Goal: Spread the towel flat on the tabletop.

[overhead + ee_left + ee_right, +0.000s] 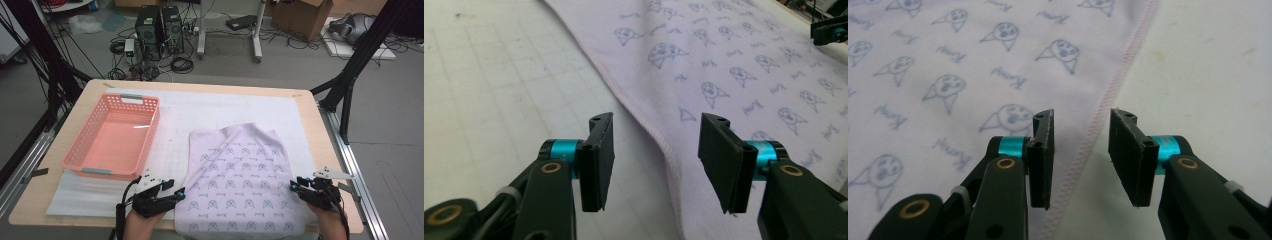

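A pale lilac cloth point(237, 182) printed with small blue faces lies flat on the near right part of the table point(320, 145), on a white mat point(225, 107). Its near edge hangs slightly past the table's near rim. A long fold or crease runs diagonally across its far left part. To the left, well apart from the cloth, a pink basket point(114, 135) sits on the mat.

The left gripper point(181, 192) is at the cloth's near left edge, held by the left hand point(142, 220). In the left gripper view, the left gripper point(656, 160) has its jaws apart, and the cloth's stitched hem runs between them; the cloth point(734, 65) spreads away to the right and the mat point(499, 85) to the left. The pads do not press on the fabric.

The right gripper point(295, 186) is at the cloth's near right edge, held by the right hand point(332, 222). In the right gripper view, the right gripper point(1080, 155) also has its jaws apart, with a narrower gap than the left one. The hem passes between them, the cloth point(963, 65) lying to the left of it and the mat point(1208, 65) to the right. The pads are clear of the fabric here as well.

Both grippers point inward toward each other across the cloth's near part.
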The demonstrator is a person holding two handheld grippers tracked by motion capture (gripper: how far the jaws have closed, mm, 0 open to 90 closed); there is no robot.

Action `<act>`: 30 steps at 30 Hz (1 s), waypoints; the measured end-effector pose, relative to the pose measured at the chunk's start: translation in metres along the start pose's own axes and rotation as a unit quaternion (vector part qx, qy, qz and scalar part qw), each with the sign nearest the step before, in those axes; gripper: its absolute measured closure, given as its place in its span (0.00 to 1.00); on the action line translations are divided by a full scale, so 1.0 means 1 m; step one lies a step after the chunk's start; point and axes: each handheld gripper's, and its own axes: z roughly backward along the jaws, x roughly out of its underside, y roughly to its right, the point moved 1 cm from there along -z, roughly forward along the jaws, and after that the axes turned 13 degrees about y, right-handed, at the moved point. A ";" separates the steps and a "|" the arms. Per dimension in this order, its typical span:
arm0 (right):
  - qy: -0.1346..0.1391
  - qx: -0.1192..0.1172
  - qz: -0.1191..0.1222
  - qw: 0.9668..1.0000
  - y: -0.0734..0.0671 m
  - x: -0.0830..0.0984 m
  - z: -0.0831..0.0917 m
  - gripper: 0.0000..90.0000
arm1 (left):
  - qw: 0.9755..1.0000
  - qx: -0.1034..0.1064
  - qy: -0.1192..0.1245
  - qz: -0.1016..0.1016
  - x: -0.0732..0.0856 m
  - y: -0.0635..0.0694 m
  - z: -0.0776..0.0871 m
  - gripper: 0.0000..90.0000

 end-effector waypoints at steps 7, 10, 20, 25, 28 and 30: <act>-0.015 -0.017 0.000 1.000 0.003 -0.001 -0.004 0.97 | 1.000 0.000 -0.001 0.014 -0.007 -0.013 -0.019 0.52; -0.028 -0.002 0.024 0.999 0.002 -0.001 0.001 0.99 | 1.000 0.000 -0.002 0.016 -0.009 -0.017 -0.024 0.52; -0.044 0.008 0.031 0.999 0.000 0.008 0.030 0.84 | 0.999 0.002 -0.026 0.028 -0.012 -0.017 -0.045 0.50; -0.008 0.011 0.002 1.000 0.005 0.006 0.029 0.71 | 0.998 0.010 -0.050 0.020 -0.006 -0.006 -0.046 0.54; -0.010 0.007 0.000 1.000 0.005 0.008 0.025 0.70 | 0.998 0.011 -0.057 0.001 0.000 -0.002 -0.043 0.67; -0.011 0.004 0.002 1.000 0.004 0.008 0.022 0.69 | 0.998 -0.008 -0.059 -0.012 0.000 -0.001 -0.043 0.82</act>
